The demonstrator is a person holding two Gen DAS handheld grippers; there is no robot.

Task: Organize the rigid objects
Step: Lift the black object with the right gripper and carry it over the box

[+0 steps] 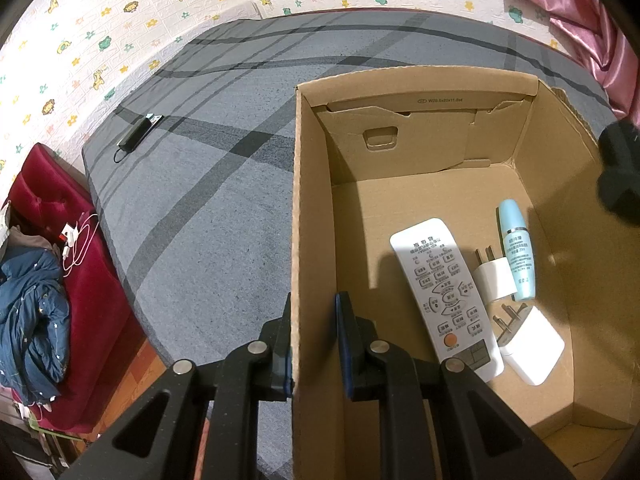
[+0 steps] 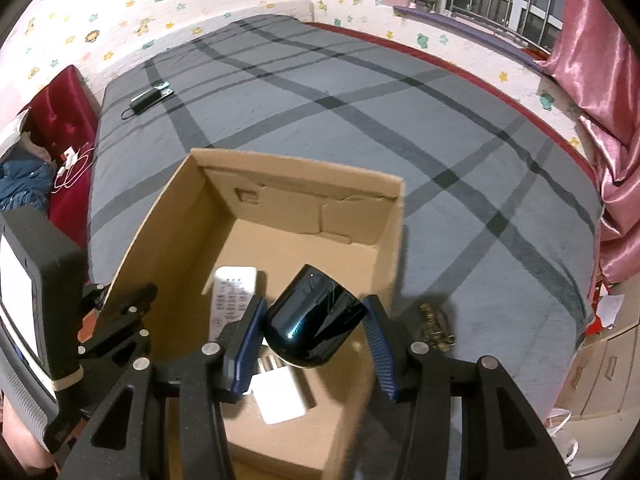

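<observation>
The left tongs (image 1: 314, 344) pinch the box (image 1: 298, 200) wall, steadying it on the bed (image 1: 192, 200). The right tongs (image 2: 316, 344) grip a black mouse (image 2: 314, 320) over the box, above the remote (image 1: 446, 296) and chargers (image 1: 532, 346) at its 6 o'clock end.

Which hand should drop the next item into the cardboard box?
Right. The right gripper already holds the black mouse in its jaws above the cardboard box. The left gripper is clamped on the box's side wall, steadying it.
</observation>
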